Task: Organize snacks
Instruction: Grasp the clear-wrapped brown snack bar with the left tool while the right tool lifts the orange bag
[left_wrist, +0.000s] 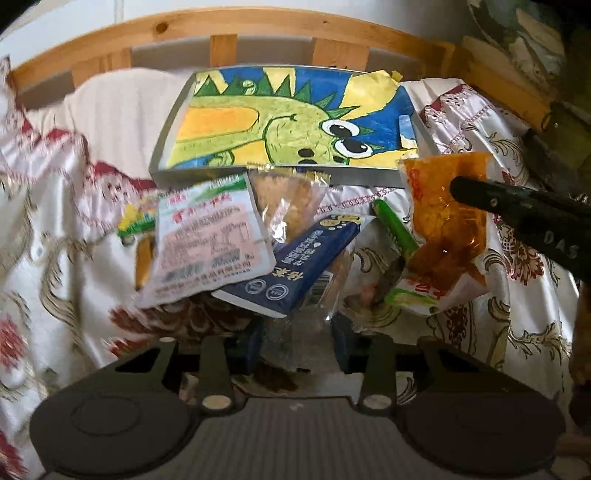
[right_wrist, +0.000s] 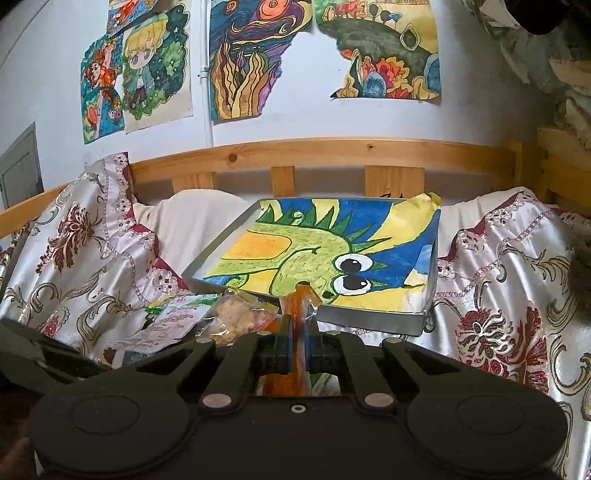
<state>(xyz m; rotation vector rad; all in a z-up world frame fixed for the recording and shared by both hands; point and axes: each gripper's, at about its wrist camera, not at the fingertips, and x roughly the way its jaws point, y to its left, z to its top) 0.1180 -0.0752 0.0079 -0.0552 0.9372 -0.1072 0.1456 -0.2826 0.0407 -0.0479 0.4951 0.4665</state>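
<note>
A pile of snack packets lies on the patterned cloth in front of a grey tray (left_wrist: 258, 176) lined with a dinosaur drawing. The pile holds a white and pink packet (left_wrist: 207, 243), a clear packet of crumbly snacks (left_wrist: 286, 199), a dark blue packet (left_wrist: 295, 269) and a green stick (left_wrist: 395, 229). My right gripper (right_wrist: 297, 354) is shut on an orange packet (left_wrist: 447, 221), held above the pile near the tray's front edge (right_wrist: 365, 319). My left gripper (left_wrist: 299, 354) is open low over the pile, with clear wrapper between its fingers.
A wooden bed rail (right_wrist: 295, 155) runs behind the tray. Flowered satin cloth (right_wrist: 498, 295) covers the surface on both sides. Drawings (right_wrist: 243, 55) hang on the wall above. A white pillow (right_wrist: 192, 221) lies to the left of the tray.
</note>
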